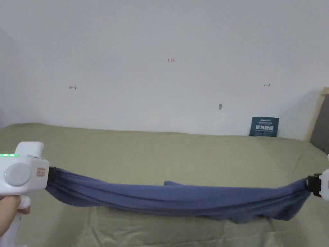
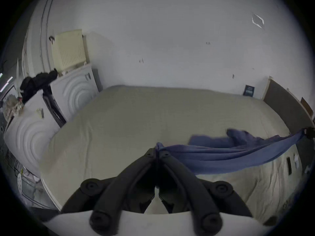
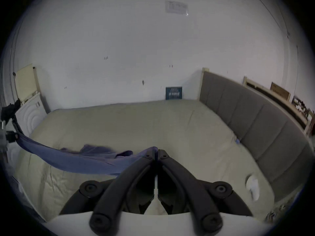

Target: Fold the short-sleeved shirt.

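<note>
A: Item 1, nearest: left claw. State?

B: Clenched on 1 bunched end of the blue shirt; both jaws meet on the cloth in the left gripper view. A hand holds the tool at the left edge of the head view.

A: Item 2: right claw.

B: Clenched likewise on the opposite end of the shirt, jaws pressed together with cloth caught between the tips.

A: Item 3: the shirt itself. Position?

B: Strung between the 2 claws, long axis running left to right across the person, gathered into a rope-like band. The middle sags and looks to touch or nearly touch the bed; I cannot tell which. A loose flap lies on the far side of the band.

A: Relation that governs the next move?

B: My judgement: each claw sits at 1 end, equally near, so both must lower and spread the cloth flat on the bed beyond.

A: Containers?

B: None. Farther off: grey headboard on the right, then the white wall.
</note>
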Demonstrator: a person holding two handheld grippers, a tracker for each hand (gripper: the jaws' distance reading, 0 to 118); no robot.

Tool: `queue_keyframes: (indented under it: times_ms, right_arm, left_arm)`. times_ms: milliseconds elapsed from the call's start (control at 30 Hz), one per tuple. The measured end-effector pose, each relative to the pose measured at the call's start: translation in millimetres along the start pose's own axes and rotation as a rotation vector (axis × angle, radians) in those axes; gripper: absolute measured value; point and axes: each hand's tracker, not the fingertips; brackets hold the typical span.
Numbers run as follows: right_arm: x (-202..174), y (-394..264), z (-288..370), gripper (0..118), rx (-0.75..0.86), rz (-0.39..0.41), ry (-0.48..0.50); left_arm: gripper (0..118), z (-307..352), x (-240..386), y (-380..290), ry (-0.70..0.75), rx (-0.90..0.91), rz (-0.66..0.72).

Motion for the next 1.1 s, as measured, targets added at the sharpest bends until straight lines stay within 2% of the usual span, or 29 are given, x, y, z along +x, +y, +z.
queue_keyframes:
  times_ms: [133, 233, 300, 500, 633, 733, 767, 800, 867, 900, 933, 1000, 1033, 1067, 1100]
  right_arm:
    - [23.0, -76.9, 48.5, 0, -0.013, -0.037, 0.013]
    - [35.6, -126.6, 84.3, 0, -0.039, -0.027, 0.017]
    - [42.4, -155.7, 99.8, 0, -0.042, -0.065, 0.012]
    - [57.0, -207.5, 87.3, 0, -0.141, -0.067, -0.004]
    - [62.7, -214.7, 72.0, 0, -0.151, -0.100, -0.014]
    - [59.9, -216.3, 68.2, 0, -0.160, -0.094, -0.013]
    - [59.1, -216.8, 68.0, 11, -0.153, -0.093, -0.013]
    - [58.9, -215.8, 66.8, 35, -0.154, -0.094, -0.012]
    - [52.6, -217.7, 71.1, 118, -0.149, -0.103, -0.028]
    - [50.9, -218.5, 72.6, 113, -0.150, -0.096, -0.020]
    - [48.4, -213.1, 77.5, 110, -0.055, -0.082, -0.002]
    - [27.3, -212.3, 83.0, 110, -0.128, -0.018, 0.019]
    - [18.5, -211.2, 86.9, 107, -0.110, 0.019, 0.011]
    - [10.1, -209.9, 92.5, 93, -0.074, 0.050, 0.003]
    - [3.7, -208.5, 97.9, 67, -0.049, 0.068, 0.009]
  left_arm:
    - [2, 37.4, -14.8, -75.2, -0.003, -0.050, -0.035]
    - [2, 65.8, -30.0, -124.6, -0.056, -0.073, 0.048]
    - [2, 77.7, -30.5, -152.0, -0.030, -0.073, -0.009]
    - [2, 65.4, -38.3, -195.2, -0.033, -0.159, 0.011]
    - [2, 55.4, -39.1, -201.1, -0.035, -0.187, 0.033]
    - [5, 53.7, -37.3, -198.3, -0.047, -0.190, 0.045]
    - [16, 54.5, -37.2, -197.8, -0.054, -0.183, 0.046]
    - [36, 52.2, -39.4, -198.6, -0.081, -0.176, 0.050]
    - [101, 54.2, -40.6, -197.3, -0.097, -0.173, 0.067]
    - [109, 57.7, -39.4, -196.8, -0.092, -0.172, 0.083]
    - [109, 59.2, -40.2, -198.9, -0.095, -0.158, 0.089]
    - [108, 69.3, -38.3, -197.9, -0.091, -0.120, 0.078]
    - [106, 73.5, -37.0, -197.1, -0.066, -0.112, 0.071]
    - [98, 78.8, -36.3, -199.5, -0.038, -0.095, 0.069]
    - [77, 83.7, -36.5, -200.2, -0.023, -0.079, 0.072]
